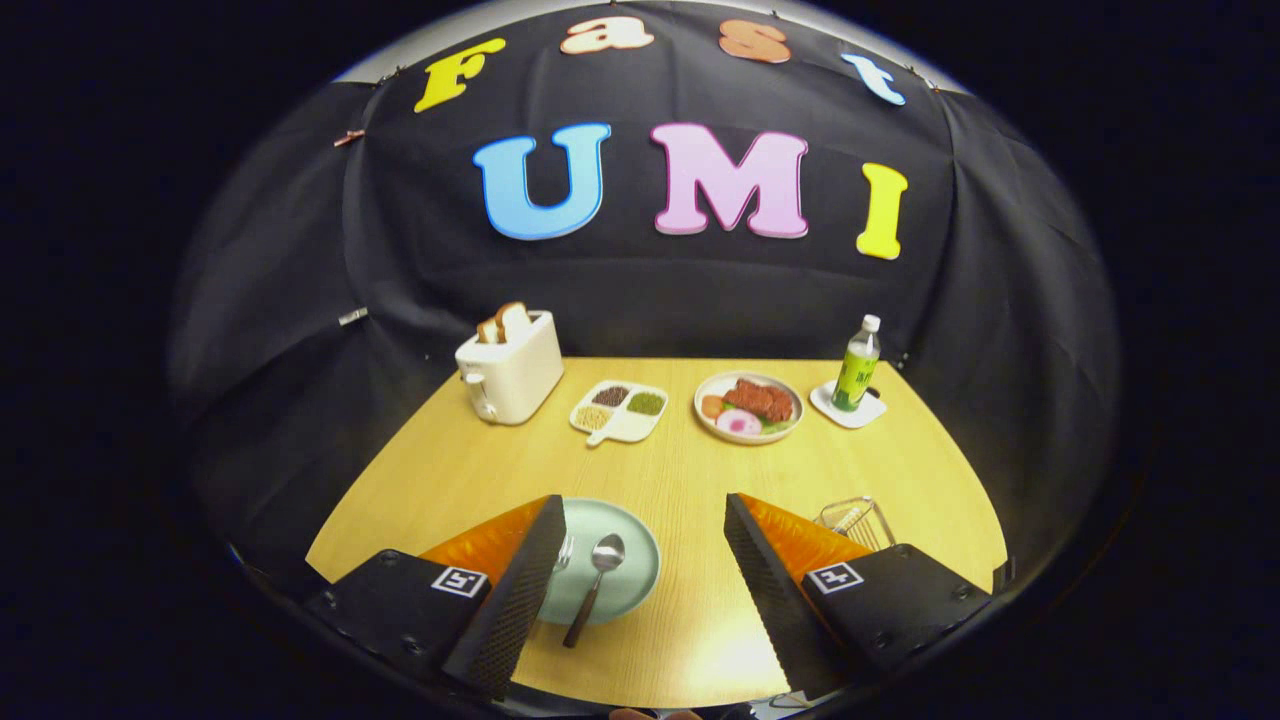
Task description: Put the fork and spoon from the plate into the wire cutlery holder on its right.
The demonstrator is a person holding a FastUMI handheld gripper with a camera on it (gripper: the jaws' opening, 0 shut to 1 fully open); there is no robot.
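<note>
A pale green plate (630, 585) lies on the wooden table between my fingers, nearer the left one. On it rests a spoon (598, 580), bowl away from me and dark handle reaching over the plate's near rim. The fork (563, 552) peeks out beside the left finger, mostly hidden by it. The wire cutlery holder (858, 522) stands to the right of the plate, partly behind the right finger. My gripper (645, 515) hovers above the table, open wide with nothing between its fingers.
Along the far side of the table stand a white toaster (510, 375) with bread, a divided dish of grains (620, 410), a plate of food (750, 405) and a green bottle (857, 365) on a white coaster. Black cloth walls surround the table.
</note>
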